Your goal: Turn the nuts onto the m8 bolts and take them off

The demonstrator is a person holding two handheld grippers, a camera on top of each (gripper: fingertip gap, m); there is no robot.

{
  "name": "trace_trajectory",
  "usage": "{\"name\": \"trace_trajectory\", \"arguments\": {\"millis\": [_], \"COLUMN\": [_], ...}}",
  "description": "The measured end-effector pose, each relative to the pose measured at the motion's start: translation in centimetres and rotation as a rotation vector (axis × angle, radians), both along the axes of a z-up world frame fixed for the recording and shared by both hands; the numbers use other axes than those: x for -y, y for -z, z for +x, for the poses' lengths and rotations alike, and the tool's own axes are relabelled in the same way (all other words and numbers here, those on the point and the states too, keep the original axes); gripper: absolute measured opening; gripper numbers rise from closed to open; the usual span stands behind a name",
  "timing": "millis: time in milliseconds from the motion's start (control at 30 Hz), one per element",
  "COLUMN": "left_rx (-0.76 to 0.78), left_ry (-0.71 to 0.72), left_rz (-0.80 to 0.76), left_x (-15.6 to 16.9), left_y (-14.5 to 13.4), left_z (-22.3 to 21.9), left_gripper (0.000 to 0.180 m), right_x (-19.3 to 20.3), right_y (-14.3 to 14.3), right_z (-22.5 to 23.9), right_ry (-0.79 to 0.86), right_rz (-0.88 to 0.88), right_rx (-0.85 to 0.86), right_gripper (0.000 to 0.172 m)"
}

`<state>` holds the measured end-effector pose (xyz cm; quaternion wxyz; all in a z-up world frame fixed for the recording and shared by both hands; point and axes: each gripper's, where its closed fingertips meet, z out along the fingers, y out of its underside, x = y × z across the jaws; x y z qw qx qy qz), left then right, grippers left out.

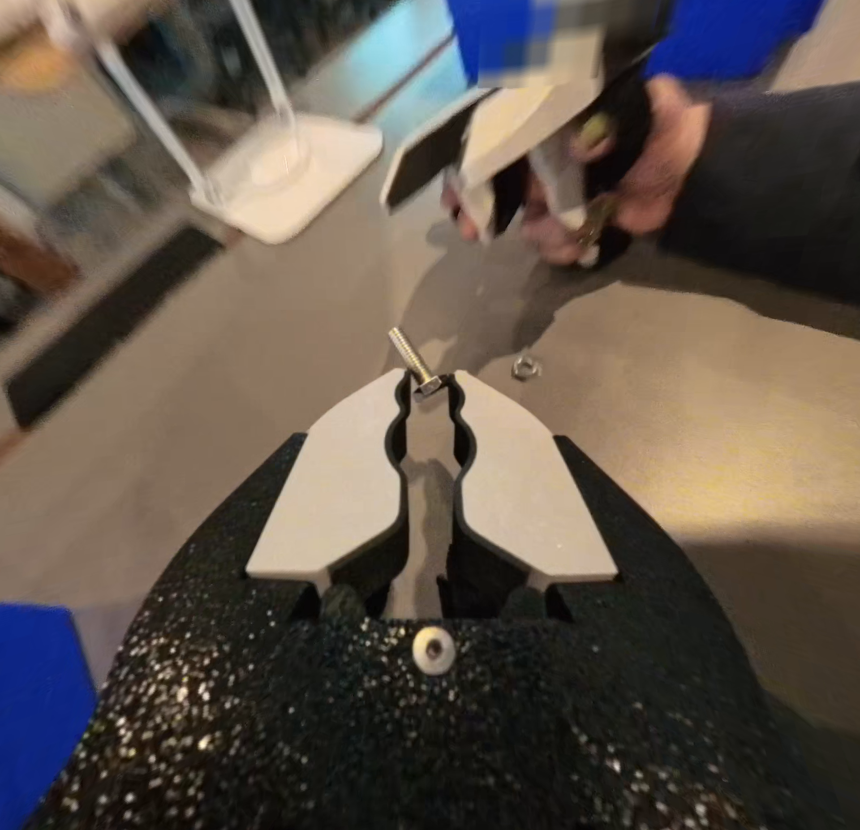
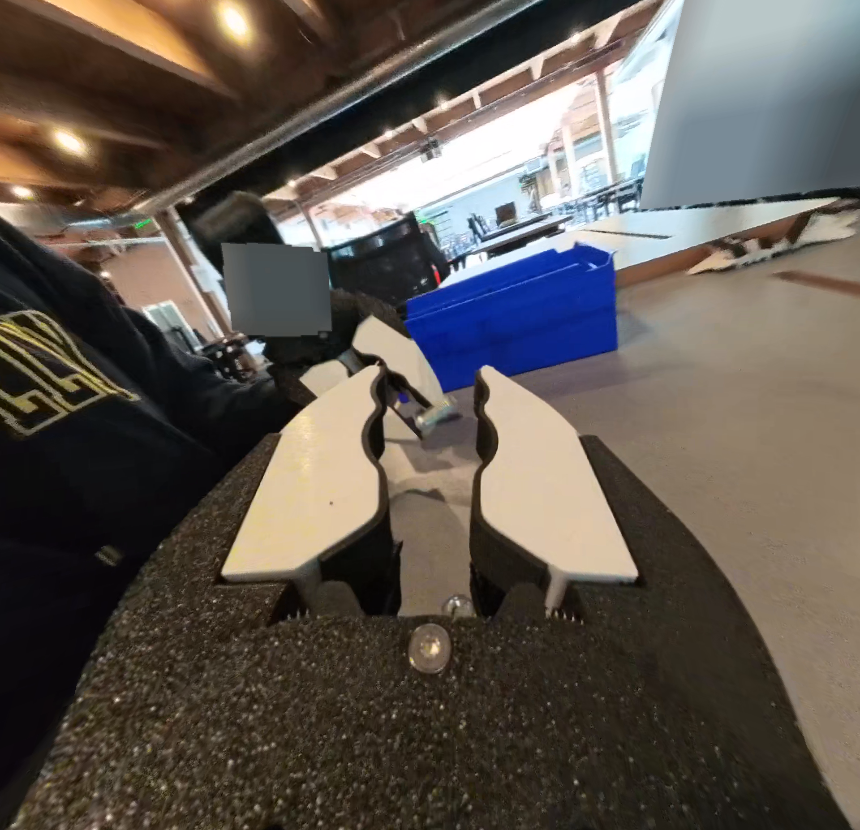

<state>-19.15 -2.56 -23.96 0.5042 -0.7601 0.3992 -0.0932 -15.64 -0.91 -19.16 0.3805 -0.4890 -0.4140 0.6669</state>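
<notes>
Our left claw (image 1: 429,382) is clenched on a bolt (image 1: 415,362), pinching its square head at the fingertips, the threaded shank tilting up toward 11 o'clock over the table (image 1: 651,458). A nut (image 1: 525,368) lies on the table just off the tips at 2 o'clock. Our right claw (image 2: 430,391) is released, bare, held low and level. A hand (image 1: 651,165) grips it at 1 o'clock, wrist angled down.

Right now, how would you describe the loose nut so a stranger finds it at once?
On the grey tabletop, look just right of the left claw, which grips a bolt by its head. The nut lies flat there, alone: a small silver ring, unheld.
</notes>
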Motion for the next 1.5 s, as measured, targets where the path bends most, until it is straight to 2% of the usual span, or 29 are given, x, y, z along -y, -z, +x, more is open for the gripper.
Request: {"name": "trace_trajectory", "arguments": {"millis": [67, 200, 333, 467, 533, 633, 767, 867, 1100, 1500], "left_rx": [-0.010, -0.010, 0.005, -0.008, -0.006, 0.087, 0.314, 0.388, 0.421, 0.415], "left_ry": [0.085, 0.202, 0.213, 0.218, 0.226, 0.272, 0.321, 0.342, 0.444, 0.432], "left_rz": [0.110, 0.190, 0.199, 0.202, 0.195, 0.141, -0.116, -0.227, -0.328, -0.339], "left_x": [0.9, 2.2, 2.3, 2.1, 2.1, 2.6, 3.2, 3.4, 4.6, 4.2], "left_y": [-1.5, -2.4, -2.5, -2.2, -2.0, -2.0, -1.3, -0.7, -0.1, -0.2], "left_z": [1.2, 3.0, 3.3, 3.3, 3.6, 4.0, 4.0, 3.9, 5.1, 5.0], "left_gripper": [0.014, 0.014, 0.014, 0.014, 0.014, 0.016, 0.039, 0.038, 0.026, 0.017], "right_x": [0.7, 2.2, 3.2, 3.9, 3.9, 4.3, 4.7, 5.1, 5.9, 6.0], "right_y": [0.5, 1.2, 1.0, 1.1, 1.2, 1.3, 1.7, 1.7, 1.8, 2.2], "right_z": [-0.1, -0.6, -0.5, -0.6, -0.6, -0.2, -0.2, -0.2, -0.2, -0.3], "right_ry": [-0.039, -0.121, -0.191, -0.224, -0.217, -0.235, -0.245, -0.265, -0.315, -0.322], "right_rz": [0.018, 0.043, 0.025, 0.048, 0.073, 0.106, 0.155, 0.178, 0.174, 0.179], "right_rx": [0.033, 0.078, 0.071, 0.080, 0.083, 0.082, 0.095, 0.088, 0.092, 0.121], "right_gripper": [0.036, 0.031, 0.027, 0.009, 0.007, 0.007, 0.007, 0.007, 0.007, 0.007]}}
